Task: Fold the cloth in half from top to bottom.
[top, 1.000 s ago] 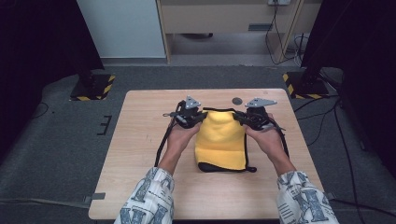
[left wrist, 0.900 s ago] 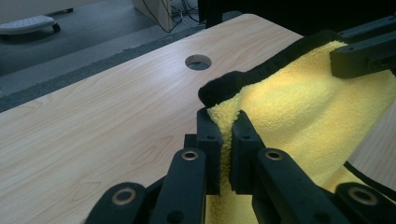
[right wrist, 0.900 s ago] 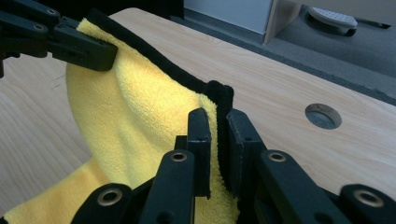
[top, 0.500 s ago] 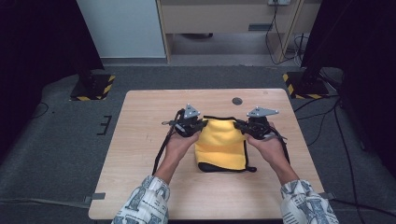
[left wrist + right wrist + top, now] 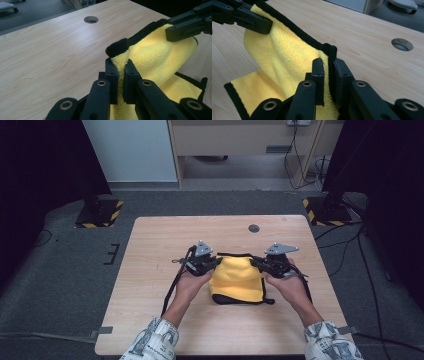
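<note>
The high view is evenly lit from above, so the pale table [image 5: 150,270] is bright with only soft, short shadows under the hands, while the far left and right edges of the room fall away into near black. It is somewhat soft and grainy, and straight lines bow slightly toward the edges. In the left gripper view and right gripper view the light is flat and without glare, the yellow cloth [image 5: 155,57] is vivid and sharp in its nap, the nearest parts of each claw at the bottom edge are a little blurred, and the far background is out of focus.
</note>
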A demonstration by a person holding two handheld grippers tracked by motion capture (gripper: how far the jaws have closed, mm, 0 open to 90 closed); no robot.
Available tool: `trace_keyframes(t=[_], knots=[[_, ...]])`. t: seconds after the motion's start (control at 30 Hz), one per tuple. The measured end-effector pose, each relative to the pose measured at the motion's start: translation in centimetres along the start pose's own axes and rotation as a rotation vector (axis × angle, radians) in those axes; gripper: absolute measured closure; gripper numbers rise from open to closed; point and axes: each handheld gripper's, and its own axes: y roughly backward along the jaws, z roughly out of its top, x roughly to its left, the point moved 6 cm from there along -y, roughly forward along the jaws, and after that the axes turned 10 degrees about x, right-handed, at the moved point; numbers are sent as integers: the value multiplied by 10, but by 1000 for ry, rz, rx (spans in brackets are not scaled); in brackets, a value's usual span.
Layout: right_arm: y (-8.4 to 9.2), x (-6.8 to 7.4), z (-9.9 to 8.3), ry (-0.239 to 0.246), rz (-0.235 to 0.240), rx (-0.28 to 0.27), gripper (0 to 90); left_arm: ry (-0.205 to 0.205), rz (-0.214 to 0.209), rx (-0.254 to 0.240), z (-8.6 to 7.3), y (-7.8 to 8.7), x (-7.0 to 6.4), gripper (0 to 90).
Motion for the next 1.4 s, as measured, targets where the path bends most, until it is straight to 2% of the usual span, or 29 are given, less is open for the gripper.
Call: trace_keyframes(t=[0.17, 0.47, 0.73, 0.87, 1.07, 1.2, 1.4], knots=[[-3, 4, -9, 22, 1, 12, 796, -3, -14, 6, -11, -2, -3, 847], [-11, 9, -23, 23, 16, 26, 790, -1, -27, 19, -25, -6, -7, 846], [-14, 13, -37, 13, 27, 49, 781, 11, -52, 30, -40, -10, -15, 844], [-15, 17, -43, 29, 31, 66, 771, 13, -65, 35, -48, -11, -20, 842], [-13, 20, -44, 49, 29, 62, 762, 22, -82, 30, -53, -9, -23, 840], [-11, 22, -45, 55, 32, 68, 752, 1, -81, 40, -57, -9, -27, 837], [-10, 25, -52, 53, 34, 69, 715, -1, -94, 39, -63, -9, -29, 835]])
